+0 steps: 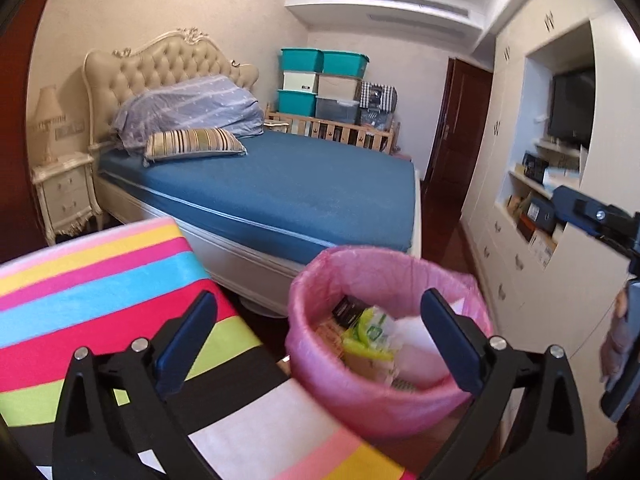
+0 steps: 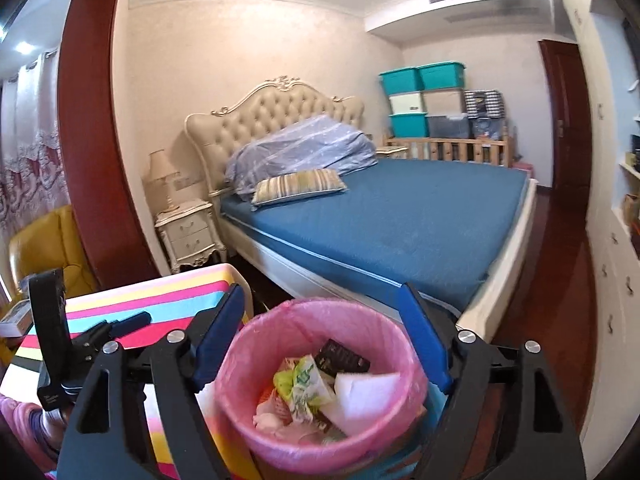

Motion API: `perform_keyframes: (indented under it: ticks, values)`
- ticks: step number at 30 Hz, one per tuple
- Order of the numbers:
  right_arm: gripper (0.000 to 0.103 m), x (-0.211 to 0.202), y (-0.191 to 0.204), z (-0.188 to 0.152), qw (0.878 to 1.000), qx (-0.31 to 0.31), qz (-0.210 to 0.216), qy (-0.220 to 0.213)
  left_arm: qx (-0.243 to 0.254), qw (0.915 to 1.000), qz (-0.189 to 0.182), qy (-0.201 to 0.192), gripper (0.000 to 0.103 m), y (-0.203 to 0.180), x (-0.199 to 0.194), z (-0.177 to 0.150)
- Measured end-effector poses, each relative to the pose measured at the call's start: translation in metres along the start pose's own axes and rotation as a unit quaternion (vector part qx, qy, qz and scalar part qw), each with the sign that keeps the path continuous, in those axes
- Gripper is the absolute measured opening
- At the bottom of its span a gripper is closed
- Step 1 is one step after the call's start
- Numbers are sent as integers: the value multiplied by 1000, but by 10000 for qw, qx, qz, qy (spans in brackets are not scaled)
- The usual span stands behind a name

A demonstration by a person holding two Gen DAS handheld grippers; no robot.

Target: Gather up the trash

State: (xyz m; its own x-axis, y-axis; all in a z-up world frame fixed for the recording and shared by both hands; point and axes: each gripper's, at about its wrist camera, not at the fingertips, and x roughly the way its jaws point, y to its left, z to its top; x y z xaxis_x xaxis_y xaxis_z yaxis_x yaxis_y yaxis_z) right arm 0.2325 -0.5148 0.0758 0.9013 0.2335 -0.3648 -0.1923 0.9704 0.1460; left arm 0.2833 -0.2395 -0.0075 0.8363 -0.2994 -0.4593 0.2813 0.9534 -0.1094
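Trash [image 2: 320, 384] all sits in the pink-lined bin [image 2: 316, 316]: a dark packet, a green-printed wrapper, white sheets, crumpled tissue. Light stuff, soft and crushable, film likely slippery; nothing looks fragile. The liner is thin plastic folded over the rim, so it should bunch easily and could tear if snagged. Best hold, in my view: pinch the liner's rolled edge or the bin wall, not the loose contents.

Left tool [image 1: 316, 348] is spread wide, nothing between its pads. The bin lies just ahead and mostly to its right side, with the right-hand finger [image 1: 452, 344] overlapping the rim in the left wrist view; cannot tell if it touches. Left-hand finger hangs over the striped cloth on the counter [image 1: 100, 288].

Right tool [image 2: 324, 344] is also spread and holding nothing. It straddles the bin from above and behind, one finger outside each side of the rim, contents straight ahead and below. No contact visible.

Bin stands at the counter edge, between the counter and the blue bed [image 2: 400, 216]. No loose trash visible on the cloth from here.
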Motion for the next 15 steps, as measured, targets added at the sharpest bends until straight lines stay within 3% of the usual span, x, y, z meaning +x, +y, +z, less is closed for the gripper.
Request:
perform_keyframes:
  ticks: [4, 7, 12, 15]
  values:
    - [85, -25, 23, -10, 9988, -222, -443, -16, 358, 9987, 344, -147, 98, -7, -28, 1]
    - [85, -46, 41, -20, 9970, -402, -665, -46, 510, 9968, 524, -328, 98, -8, -53, 1]
    - [85, -72, 50, -43, 9963, -102, -837, 168, 441, 9984, 194, -306, 98, -5, -87, -5]
    - [85, -79, 51, -57, 9946, -65, -924, 474, 370, 9990, 189, -177, 98, -3, -97, -14]
